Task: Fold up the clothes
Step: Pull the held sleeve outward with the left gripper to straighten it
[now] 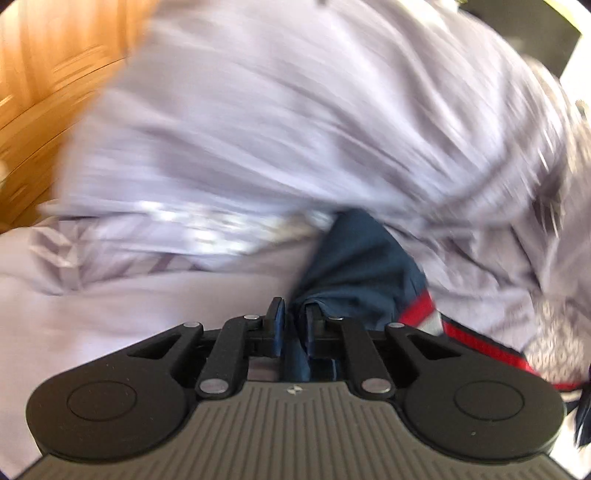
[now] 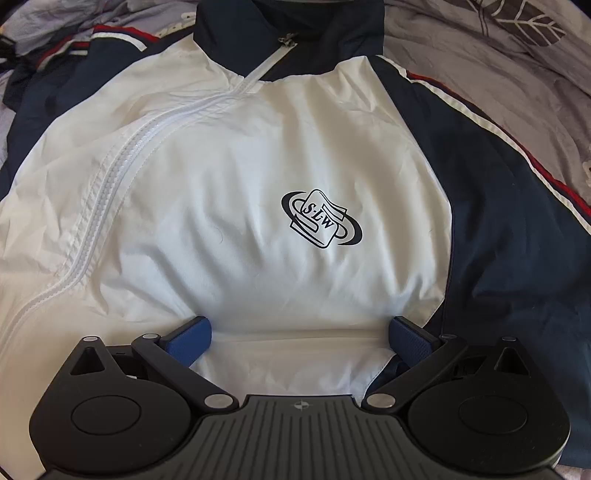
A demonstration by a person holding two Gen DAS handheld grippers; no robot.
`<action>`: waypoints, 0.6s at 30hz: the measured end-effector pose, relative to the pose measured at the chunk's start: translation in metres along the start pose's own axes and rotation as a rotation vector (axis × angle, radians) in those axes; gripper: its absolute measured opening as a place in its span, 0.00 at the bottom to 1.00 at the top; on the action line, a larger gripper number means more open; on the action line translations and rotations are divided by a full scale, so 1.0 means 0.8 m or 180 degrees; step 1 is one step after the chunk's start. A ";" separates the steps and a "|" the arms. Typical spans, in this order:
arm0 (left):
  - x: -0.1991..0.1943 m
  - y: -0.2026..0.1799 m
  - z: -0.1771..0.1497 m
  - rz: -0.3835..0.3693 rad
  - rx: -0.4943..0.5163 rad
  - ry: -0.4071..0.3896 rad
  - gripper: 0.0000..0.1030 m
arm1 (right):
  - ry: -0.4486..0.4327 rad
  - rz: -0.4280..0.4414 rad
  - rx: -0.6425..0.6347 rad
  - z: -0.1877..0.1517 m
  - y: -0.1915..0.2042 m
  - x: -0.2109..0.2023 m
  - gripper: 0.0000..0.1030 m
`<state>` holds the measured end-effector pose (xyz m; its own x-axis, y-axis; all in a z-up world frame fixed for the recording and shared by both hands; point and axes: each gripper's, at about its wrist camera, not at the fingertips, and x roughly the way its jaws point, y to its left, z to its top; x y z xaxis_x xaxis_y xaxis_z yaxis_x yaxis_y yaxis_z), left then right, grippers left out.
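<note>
Navy fabric pinched tight in the left tool, right tool spread wide on the white chest panel.

Left tool has its jaws closed on a fold of the jacket's navy sleeve, and the red and white trim trails off to the right of the pinch; past it everything is motion-blurred, lilac-grey bedsheet and a streak of orange wood in the upper left. Over on the right, the right tool is open, blue pads set well apart and resting on the white front of the jacket, holding nothing. Just beyond sits a black logo, the white zip runs diagonally up to the navy collar, and the jacket lies flat on the grey leaf-print bed cover.
</note>
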<state>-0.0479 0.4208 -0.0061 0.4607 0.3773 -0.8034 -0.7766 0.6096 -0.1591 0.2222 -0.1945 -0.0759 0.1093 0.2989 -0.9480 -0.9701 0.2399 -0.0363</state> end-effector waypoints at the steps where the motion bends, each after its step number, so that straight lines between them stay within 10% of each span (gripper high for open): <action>1: -0.007 0.016 0.004 0.0066 -0.0018 0.0001 0.12 | 0.0010 -0.0007 0.0002 0.000 0.001 0.000 1.00; 6: -0.012 0.071 0.003 0.0509 0.0081 0.0140 0.34 | 0.0052 -0.0045 0.0019 -0.001 0.008 0.000 1.00; 13: -0.020 0.110 0.007 0.0084 -0.0521 0.0116 0.43 | 0.0052 -0.0125 0.0052 -0.009 0.021 -0.002 1.00; 18: -0.052 0.051 -0.007 0.0550 0.0832 -0.0023 0.45 | 0.0044 -0.0146 0.0067 -0.016 0.028 -0.004 1.00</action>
<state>-0.1008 0.4262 0.0175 0.3354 0.4952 -0.8014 -0.7072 0.6944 0.1331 0.1969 -0.2022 -0.0781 0.1506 0.2743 -0.9498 -0.9594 0.2725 -0.0734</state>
